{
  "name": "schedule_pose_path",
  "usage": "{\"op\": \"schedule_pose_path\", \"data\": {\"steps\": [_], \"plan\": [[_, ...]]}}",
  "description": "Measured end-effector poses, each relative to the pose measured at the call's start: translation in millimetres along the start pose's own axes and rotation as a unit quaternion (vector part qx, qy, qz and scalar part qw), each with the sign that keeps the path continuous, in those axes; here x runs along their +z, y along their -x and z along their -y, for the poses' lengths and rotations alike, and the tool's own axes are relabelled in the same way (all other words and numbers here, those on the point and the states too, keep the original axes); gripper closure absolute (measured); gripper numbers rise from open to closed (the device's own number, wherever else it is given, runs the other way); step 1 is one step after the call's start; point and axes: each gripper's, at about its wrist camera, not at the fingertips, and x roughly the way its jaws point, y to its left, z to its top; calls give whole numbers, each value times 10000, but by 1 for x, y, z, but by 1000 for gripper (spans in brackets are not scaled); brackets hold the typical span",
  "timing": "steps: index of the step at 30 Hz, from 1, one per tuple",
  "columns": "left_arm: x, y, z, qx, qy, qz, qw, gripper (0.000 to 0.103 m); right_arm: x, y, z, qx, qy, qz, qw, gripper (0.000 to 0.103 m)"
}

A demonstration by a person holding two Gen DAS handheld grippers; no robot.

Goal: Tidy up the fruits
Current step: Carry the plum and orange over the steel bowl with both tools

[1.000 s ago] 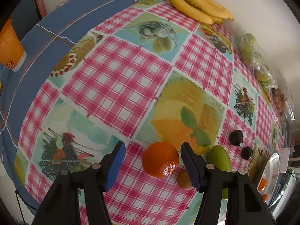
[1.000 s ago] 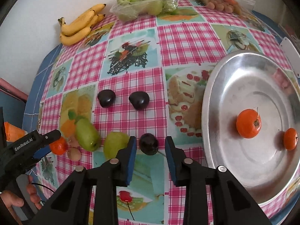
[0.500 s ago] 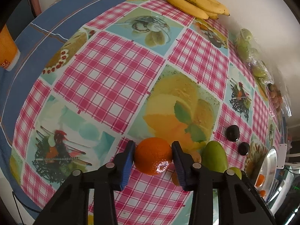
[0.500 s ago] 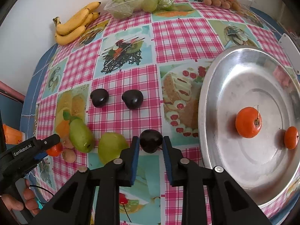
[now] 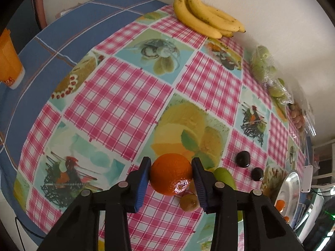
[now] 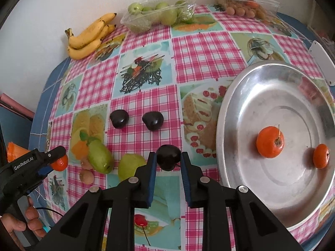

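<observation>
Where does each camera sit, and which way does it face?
Left wrist: on the left gripper, angled steeply down over its fingers, shut on the round orange tangerine; no hand shows.
Right wrist: on the right gripper, angled down, shut on the dark purple plum beside the round silver metal tray; a hand shows at lower left.
Shared: the yellow banana bunch, tray, and tangerine.

Right gripper (image 6: 167, 163) clamping dark plum (image 6: 168, 160) between blue pads, just left of metal tray (image 6: 234, 108). Tray holding two oranges (image 6: 270, 141). Left gripper (image 6: 53, 161) at far left gripping small orange (image 6: 60, 163). Two dark plums (image 6: 119, 118) sitting beyond on checked tablecloth (image 6: 201, 48).
</observation>
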Motion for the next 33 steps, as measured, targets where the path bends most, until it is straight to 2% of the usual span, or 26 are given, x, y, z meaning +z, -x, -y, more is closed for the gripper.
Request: {"op": "schedule_pose_path", "data": {"steps": [8,17,21,28,33], "plan": [[-3,7,13,-58,-220,99,9997,61,-1,3,8,-53,-48,-41,10000,79],[-19,10,56,15,-955,162,9953,61,0,27,30,-20,-264,191,9995,79],[-31,11,78,-13,-1288,150,9916,61,-1,36,50,-41,-568,239,9981,79],[-61,8,123,-95,-2024,30,9792,61,-7,51,92,-263,-1121,213,9931,79],[-98,3,169,-484,-2754,-217,9599,61,-16,51,124,-532,-1561,42,9863,79]]}}
